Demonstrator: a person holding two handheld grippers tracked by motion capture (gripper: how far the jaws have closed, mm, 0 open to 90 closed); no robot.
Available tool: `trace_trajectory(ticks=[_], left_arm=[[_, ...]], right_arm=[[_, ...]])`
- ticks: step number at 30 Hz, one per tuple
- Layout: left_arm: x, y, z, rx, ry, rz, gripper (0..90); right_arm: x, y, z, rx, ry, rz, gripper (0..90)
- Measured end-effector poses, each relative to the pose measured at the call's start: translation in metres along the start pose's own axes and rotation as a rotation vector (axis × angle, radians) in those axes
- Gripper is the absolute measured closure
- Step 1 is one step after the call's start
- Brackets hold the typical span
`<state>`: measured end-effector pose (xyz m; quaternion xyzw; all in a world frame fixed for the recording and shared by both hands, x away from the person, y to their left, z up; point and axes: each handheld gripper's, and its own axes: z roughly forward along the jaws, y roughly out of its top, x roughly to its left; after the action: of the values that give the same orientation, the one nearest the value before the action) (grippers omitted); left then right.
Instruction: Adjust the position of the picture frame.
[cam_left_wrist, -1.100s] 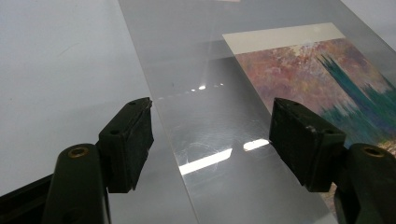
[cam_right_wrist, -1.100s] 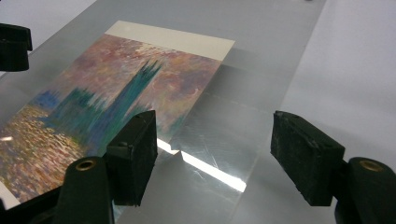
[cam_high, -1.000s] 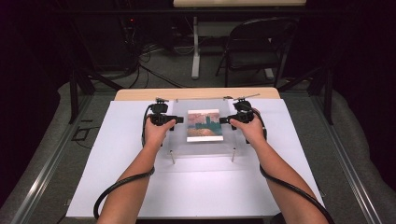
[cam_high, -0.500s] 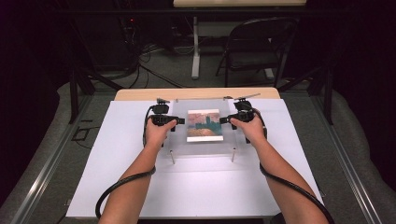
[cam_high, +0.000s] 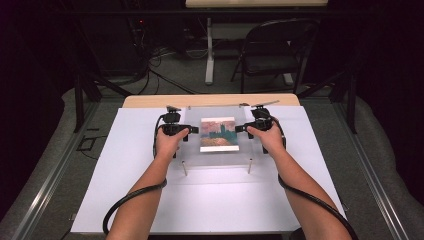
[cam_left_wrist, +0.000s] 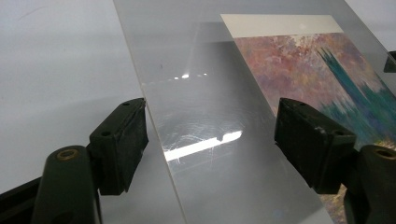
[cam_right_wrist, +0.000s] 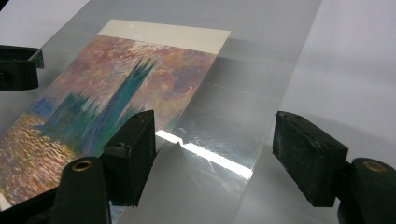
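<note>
Grippers hardly moved since a second ago: both hands sit at the same spots either side of the print, the left one maybe a touch nearer. I read that as the positioning being done and the grasp about due.

Left gripper (cam_high: 192, 130): jaws apart, straddling the left edge of the acrylic sheet (cam_left_wrist: 219, 154), not pinching it. Right gripper (cam_high: 241, 128): jaws likewise apart, straddling the sheet's right edge, nothing clamped.

Sheet lies mid-surface, toward the far side, over the print (cam_high: 218, 134). Print lies centred between my two grippers.

Materials:
- Sheet: clear, rigid, flat, thin-edged; glossy, with fine scuffs catching a bright streak of light near each gripper.
- Print: rectangular, matte, painterly pinks and teal, pale blank strip along its far edge.
- Two slim pegs (cam_high: 184, 167) stand upright at the sheet's near edge.
- Surface (cam_high: 125, 200): plain white board, smooth, dull.
- Jaw pads: black, blocky, slightly rough.
</note>
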<state>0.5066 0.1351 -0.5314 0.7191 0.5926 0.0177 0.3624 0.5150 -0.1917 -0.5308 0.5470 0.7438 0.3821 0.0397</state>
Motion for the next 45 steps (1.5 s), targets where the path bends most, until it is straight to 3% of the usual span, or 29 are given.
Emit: trace_trajectory(ticks=[5,15,45], left_arm=[[0.0004,-0.0002,0.0017,0.01,-0.019,-0.02,24.9],[-0.0006,0.0001,0.0028,0.013,-0.019,-0.02,23.0],[0.0025,0.0001,-0.0013,-0.002,-0.031,-0.046,30.8]], right_arm=[[-0.002,-0.0006,0.001,0.002,0.014,0.026,29.0],[-0.0042,-0.0018,0.0038,0.007,0.051,0.061,28.2],[-0.003,-0.0018,0.0004,0.005,0.039,0.046,29.7]])
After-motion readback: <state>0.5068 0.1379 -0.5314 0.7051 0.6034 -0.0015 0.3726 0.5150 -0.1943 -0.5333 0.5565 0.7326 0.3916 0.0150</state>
